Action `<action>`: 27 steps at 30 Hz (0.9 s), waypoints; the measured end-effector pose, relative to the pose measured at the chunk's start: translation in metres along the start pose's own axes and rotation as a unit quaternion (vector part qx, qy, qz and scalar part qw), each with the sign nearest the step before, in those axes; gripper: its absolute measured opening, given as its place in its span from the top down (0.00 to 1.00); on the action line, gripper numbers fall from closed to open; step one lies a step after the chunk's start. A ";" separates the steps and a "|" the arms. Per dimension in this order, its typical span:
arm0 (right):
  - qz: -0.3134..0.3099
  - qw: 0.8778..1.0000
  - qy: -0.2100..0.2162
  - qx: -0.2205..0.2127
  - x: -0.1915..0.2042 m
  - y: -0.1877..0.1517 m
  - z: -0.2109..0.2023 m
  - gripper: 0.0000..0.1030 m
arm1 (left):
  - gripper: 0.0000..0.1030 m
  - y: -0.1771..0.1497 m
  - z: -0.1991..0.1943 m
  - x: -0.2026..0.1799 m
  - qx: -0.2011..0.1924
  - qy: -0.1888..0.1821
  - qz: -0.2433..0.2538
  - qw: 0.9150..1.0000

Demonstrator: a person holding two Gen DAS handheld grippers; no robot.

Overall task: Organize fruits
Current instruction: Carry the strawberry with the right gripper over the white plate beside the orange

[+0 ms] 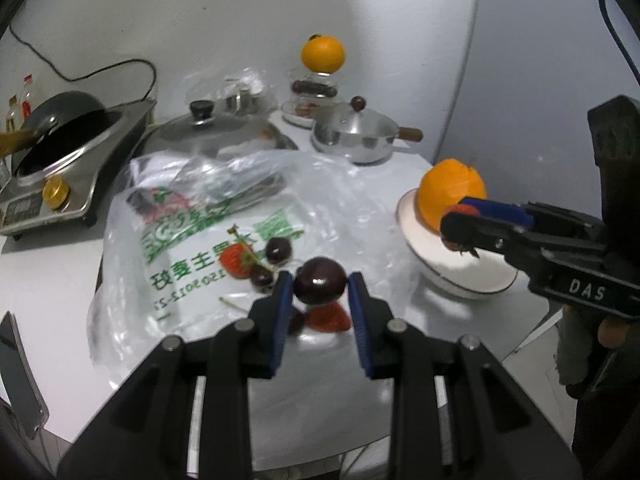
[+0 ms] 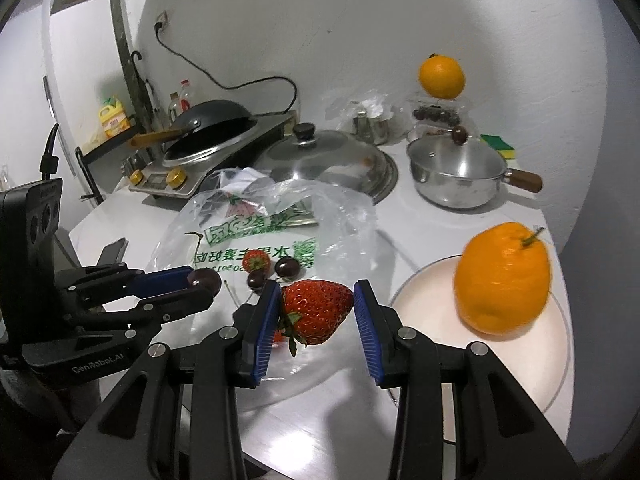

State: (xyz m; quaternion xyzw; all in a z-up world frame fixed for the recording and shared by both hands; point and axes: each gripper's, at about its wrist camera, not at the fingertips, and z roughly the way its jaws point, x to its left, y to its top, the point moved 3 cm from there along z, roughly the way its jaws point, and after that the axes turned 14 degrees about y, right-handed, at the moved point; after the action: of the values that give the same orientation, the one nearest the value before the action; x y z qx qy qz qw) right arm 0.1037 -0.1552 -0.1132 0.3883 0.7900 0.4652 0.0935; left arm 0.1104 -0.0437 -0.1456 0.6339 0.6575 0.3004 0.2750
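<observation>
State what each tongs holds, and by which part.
Left tongs: dark cherry, pinched across its sides. Right tongs: strawberry, gripped end to end, leafy end against one pad.

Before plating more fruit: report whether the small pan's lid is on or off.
On. The lid, with its round knob, sits on the small pan, covering it.

The round dark cherry (image 1: 319, 281) has a smooth, glossy skin. The red strawberry (image 2: 316, 311) is shiny and rough with small seeds. The big orange fruit (image 2: 502, 278) has a matt, bumpy peel. The clear plastic bag (image 2: 340, 216) is thin and wrinkled. The small metal pot (image 2: 456, 178) is polished, with a wooden handle (image 2: 524, 180).
</observation>
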 end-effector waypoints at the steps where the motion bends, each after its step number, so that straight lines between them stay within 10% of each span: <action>1: 0.002 1.000 -0.002 -0.001 -0.003 -0.001 -0.003 0.61 | 0.72 0.001 0.000 -0.003 -0.001 -0.001 0.002 1.000; 27: 0.060 0.997 -0.048 -0.012 -0.089 -0.035 -0.055 0.61 | 0.72 0.018 0.023 -0.092 0.005 -0.024 0.062 0.998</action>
State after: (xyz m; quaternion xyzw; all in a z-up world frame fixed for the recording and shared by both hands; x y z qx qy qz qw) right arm 0.1182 -0.2636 -0.1303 0.4556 0.7543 0.4602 0.1082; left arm 0.1441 -0.1343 -0.1496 0.6820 0.6113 0.2986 0.2685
